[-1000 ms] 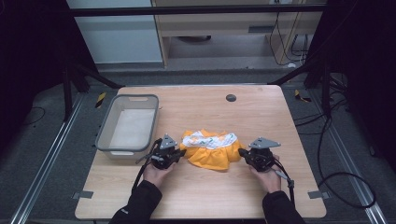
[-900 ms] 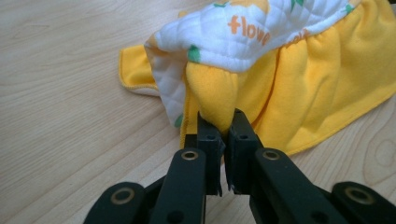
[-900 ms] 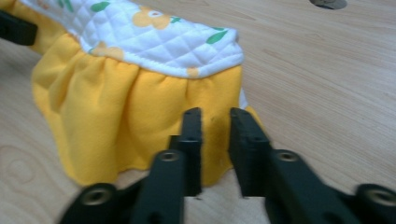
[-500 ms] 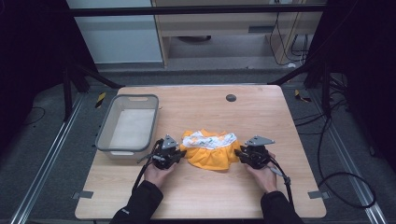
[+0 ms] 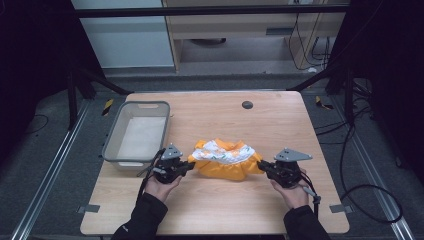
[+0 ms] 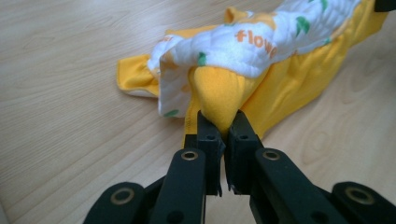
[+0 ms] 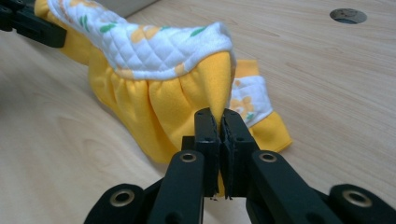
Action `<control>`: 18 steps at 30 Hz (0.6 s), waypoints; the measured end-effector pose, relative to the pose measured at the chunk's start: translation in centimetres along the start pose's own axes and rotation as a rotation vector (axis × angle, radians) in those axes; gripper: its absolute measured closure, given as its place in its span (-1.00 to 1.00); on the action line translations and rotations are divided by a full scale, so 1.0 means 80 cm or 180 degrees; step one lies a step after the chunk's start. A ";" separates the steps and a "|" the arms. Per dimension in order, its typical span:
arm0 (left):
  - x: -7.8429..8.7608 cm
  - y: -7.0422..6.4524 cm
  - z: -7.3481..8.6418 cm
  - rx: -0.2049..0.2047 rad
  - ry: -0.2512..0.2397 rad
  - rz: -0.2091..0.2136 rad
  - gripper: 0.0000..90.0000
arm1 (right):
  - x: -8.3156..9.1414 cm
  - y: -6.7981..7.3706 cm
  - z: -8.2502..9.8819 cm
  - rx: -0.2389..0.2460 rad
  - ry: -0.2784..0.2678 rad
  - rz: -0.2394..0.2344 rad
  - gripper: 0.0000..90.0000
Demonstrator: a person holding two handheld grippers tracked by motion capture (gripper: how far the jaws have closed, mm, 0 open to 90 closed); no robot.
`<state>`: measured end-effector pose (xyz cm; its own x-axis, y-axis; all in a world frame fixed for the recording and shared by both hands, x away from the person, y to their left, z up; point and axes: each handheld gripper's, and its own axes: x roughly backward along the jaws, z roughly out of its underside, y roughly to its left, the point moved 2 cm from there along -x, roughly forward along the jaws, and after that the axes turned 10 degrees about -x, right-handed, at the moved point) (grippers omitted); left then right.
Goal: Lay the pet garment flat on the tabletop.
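The yellow fabric garment with a white quilted, printed band point(image 5: 226, 159) is stretched between both grippers at the table's centre. Its 9 o'clock end is pinched by the left gripper point(image 6: 221, 125), its 3 o'clock end by the right gripper point(image 7: 220, 119), jaws nearly closed on cloth. Orange lettering is readable in the left gripper view; a grey mesh basket point(image 5: 116, 142) is seen in the high view.
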<state>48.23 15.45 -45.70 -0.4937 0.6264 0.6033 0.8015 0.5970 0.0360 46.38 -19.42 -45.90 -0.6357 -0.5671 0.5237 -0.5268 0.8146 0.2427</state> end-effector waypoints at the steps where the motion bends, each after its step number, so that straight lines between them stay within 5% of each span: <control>1: 0.000 0.000 0.000 0.0000 0.0000 0.0000 0.90 | 0.000 0.000 0.000 0.0000 0.0000 0.0000 0.92; 5: 0.030 -0.023 0.008 -0.0047 0.0009 0.0142 0.90 | 0.032 0.017 0.007 -0.0035 -0.0005 -0.0226 0.92; 10: 0.038 -0.036 0.029 0.0046 0.0134 0.0181 0.88 | 0.045 0.033 0.032 -0.0072 0.0173 -0.0405 0.92; 13: 0.030 -0.040 0.043 0.0116 0.0264 0.0207 0.83 | 0.037 0.033 0.050 -0.0088 0.0354 -0.0349 0.91; 18: 0.012 -0.048 0.061 0.0103 0.0476 0.0197 0.59 | 0.017 0.025 0.068 -0.0008 0.0630 -0.0034 0.85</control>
<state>43.08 16.20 -49.14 -0.3861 0.5823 0.7154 0.8162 0.5770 -0.0292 41.42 -19.25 -49.17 -0.5065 -0.5411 0.6714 -0.5314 0.8090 0.2512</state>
